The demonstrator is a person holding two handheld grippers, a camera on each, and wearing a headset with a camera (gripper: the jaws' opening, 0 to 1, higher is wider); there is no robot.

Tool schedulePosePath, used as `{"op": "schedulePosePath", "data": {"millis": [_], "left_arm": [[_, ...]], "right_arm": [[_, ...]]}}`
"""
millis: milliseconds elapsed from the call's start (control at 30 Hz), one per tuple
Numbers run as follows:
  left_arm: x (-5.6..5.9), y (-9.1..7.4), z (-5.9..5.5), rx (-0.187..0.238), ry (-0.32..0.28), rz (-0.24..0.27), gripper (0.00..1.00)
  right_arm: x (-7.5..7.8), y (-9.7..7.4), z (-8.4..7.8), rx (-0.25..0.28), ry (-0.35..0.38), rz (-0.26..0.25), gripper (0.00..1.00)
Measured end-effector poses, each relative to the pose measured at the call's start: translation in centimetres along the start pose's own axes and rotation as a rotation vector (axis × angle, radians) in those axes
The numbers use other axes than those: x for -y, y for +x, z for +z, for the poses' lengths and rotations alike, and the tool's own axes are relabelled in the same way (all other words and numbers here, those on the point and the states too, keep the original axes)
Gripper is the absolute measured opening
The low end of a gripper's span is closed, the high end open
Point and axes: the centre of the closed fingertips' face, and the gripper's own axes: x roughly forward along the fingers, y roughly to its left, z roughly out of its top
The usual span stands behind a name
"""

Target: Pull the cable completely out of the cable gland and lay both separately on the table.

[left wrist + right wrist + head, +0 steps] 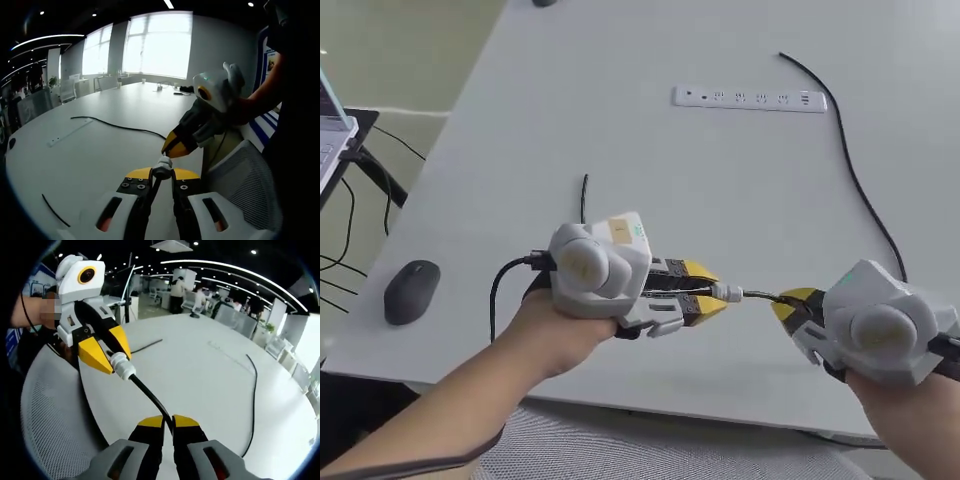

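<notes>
The left hand (555, 328) holds the left gripper (708, 291) flat, pointing right. Its jaws squeeze the white cable gland (726, 292). The right hand (910, 420) holds the right gripper (788, 306) pointing left, toward the other one. Its jaws pinch the black cable (760, 296). The cable runs left to right between the two grippers, and its left end goes into the gland. Both seem to hang just above the near edge of the white table (620, 120).
</notes>
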Motion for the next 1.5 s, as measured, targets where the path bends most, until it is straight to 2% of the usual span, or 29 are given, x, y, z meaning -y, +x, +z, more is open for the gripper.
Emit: {"op": "schedulePosePath", "data": {"millis": [33, 233, 300, 433, 533, 667, 933, 1033, 1500], "left_arm": [[0.0, 0.0, 0.0, 0.0, 0.001, 0.001, 0.15], [-0.2, -0.2, 0.1, 0.007, 0.003, 0.004, 0.15], [-0.2, -0.2, 0.1, 0.009, 0.004, 0.006, 0.15], [-0.2, -0.3, 0.0, 0.011, 0.005, 0.009, 0.15], [-0.1, -0.2, -0.1, 0.01, 0.007, 0.006, 0.15], [0.0, -0.3, -0.2, 0.007, 0.004, 0.007, 0.15], [-0.2, -0.6, -0.6, -0.004, 0.004, 0.014, 0.15], [-0.3, -0.7, -0.5, -0.002, 0.0, 0.012, 0.15], [-0.5, -0.8, 0.0, 0.007, -0.013, 0.03, 0.15]], "right_arm": [[0.0, 0.1, -0.2, 0.003, 0.035, -0.005, 0.0], [0.9, 0.1, -1.5, -0.023, 0.12, -0.04, 0.0], [1.1, 0.2, -2.0, -0.035, 0.145, -0.048, 0.0], [1.5, 0.4, -3.7, -0.083, 0.243, -0.066, 0.0], [1.8, 0.6, -4.2, -0.086, 0.275, -0.071, 0.0], [1.5, 0.7, -4.2, -0.091, 0.278, -0.071, 0.0], [1.1, 0.4, -4.0, -0.074, 0.232, -0.06, 0.01], [0.8, 0.3, -3.9, -0.07, 0.209, -0.046, 0.01], [0.9, -1.2, -3.3, -0.035, 0.151, -0.048, 0.04]]}}
